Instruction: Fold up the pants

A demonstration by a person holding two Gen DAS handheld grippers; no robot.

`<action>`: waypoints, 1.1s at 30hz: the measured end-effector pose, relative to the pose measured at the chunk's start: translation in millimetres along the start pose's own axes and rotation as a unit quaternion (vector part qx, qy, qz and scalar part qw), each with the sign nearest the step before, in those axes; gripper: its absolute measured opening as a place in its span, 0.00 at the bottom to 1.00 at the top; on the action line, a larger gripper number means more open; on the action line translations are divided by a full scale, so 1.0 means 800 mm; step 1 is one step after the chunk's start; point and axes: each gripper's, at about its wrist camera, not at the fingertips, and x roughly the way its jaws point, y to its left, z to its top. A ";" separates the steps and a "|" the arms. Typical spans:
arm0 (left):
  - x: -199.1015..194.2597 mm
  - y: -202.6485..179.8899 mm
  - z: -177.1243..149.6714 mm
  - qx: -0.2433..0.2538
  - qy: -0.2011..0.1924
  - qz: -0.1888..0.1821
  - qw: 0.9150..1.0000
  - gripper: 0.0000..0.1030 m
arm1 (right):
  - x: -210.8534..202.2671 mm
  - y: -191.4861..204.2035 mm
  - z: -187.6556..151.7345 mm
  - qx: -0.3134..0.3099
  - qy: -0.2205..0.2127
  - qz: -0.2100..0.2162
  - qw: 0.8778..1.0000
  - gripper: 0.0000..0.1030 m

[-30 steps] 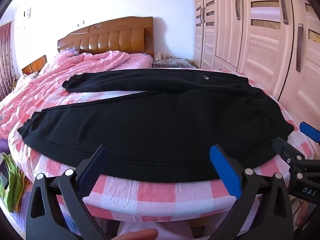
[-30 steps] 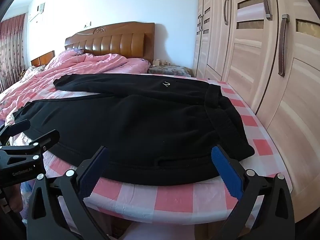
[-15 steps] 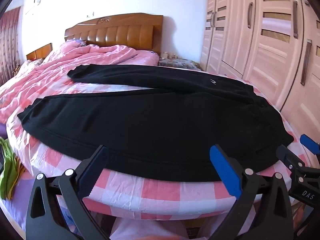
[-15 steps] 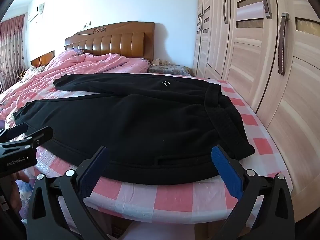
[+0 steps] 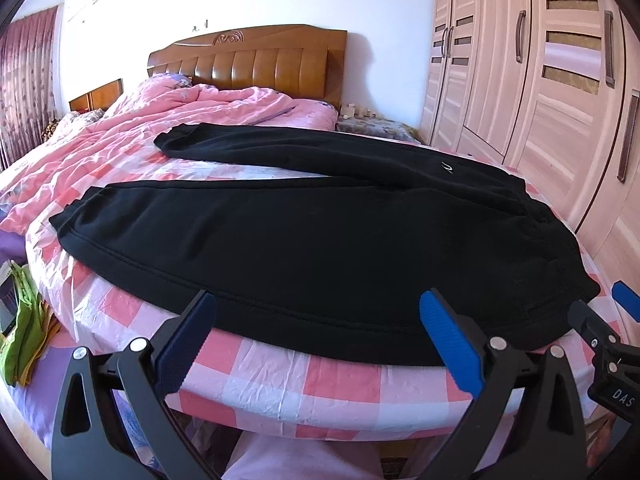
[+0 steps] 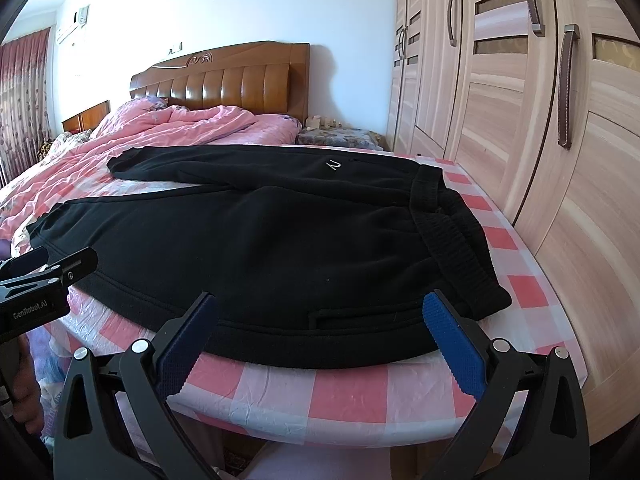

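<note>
Black pants [image 5: 304, 236] lie spread flat across the foot of the bed, legs pointing left, waistband [image 6: 452, 232] at the right. A small white logo [image 6: 332, 165] shows on the far leg. My left gripper [image 5: 318, 328] is open and empty, just short of the near leg's hem side. My right gripper [image 6: 320, 328] is open and empty, just short of the near edge by the waistband. Each gripper shows at the edge of the other's view: the right one in the left wrist view [image 5: 600, 320], the left one in the right wrist view [image 6: 52, 264].
The bed has a pink checked sheet [image 5: 304, 380] and a crumpled pink duvet [image 5: 168, 120] by the wooden headboard [image 5: 248, 60]. A wardrobe [image 6: 520, 120] stands close along the right. Green cloth [image 5: 24, 336] lies on the floor at left.
The left gripper has swung its view to the left and slightly up along the near leg. The right gripper has barely moved. Both stay open.
</note>
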 end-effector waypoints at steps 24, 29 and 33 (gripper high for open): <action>-0.015 -0.008 0.003 0.026 -0.030 0.010 0.999 0.99 | -0.001 0.004 -0.003 -0.001 0.001 0.005 1.000 0.96; -0.018 -0.012 0.004 0.034 -0.033 0.014 0.999 0.99 | -0.002 0.005 -0.003 -0.001 0.001 0.005 1.000 0.96; -0.020 -0.014 0.005 0.042 -0.034 0.019 0.998 0.99 | -0.002 0.006 -0.003 -0.001 0.000 0.006 1.000 0.96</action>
